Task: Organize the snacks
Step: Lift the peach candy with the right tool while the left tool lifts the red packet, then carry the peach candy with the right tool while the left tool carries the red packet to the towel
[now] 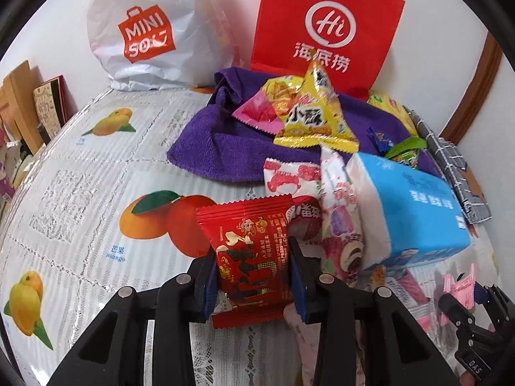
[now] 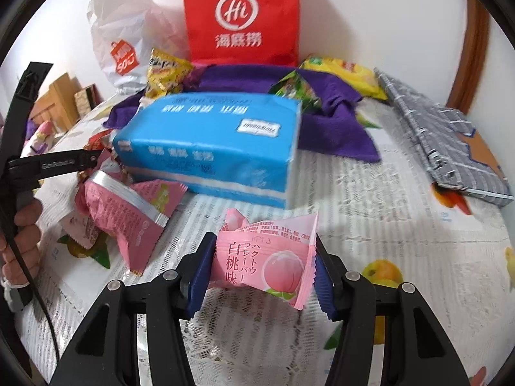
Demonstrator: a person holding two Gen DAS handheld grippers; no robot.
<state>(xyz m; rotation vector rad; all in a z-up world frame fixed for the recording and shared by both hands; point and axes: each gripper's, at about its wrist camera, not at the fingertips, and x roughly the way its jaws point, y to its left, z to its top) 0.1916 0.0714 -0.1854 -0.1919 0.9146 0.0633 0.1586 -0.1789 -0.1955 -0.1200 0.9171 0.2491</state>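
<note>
On the fruit-print tablecloth [image 1: 96,173], the blue tissue pack [image 2: 209,144] lies crosswise just ahead of both claws, nearer the right gripper [image 2: 264,270], clamped on a pink peach snack [image 2: 264,257], while the left gripper [image 1: 254,276] pinches a red packet [image 1: 251,257].

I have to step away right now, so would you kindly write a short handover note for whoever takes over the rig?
Left gripper: shut on the red snack packet.
Right gripper: shut on the pink peach snack.
Other snacks lie loose around the blue tissue pack and on the purple cloth; the red bag and white bag stand at the back.
Done: two picked up. Left: place them, then sort the rest.
</note>
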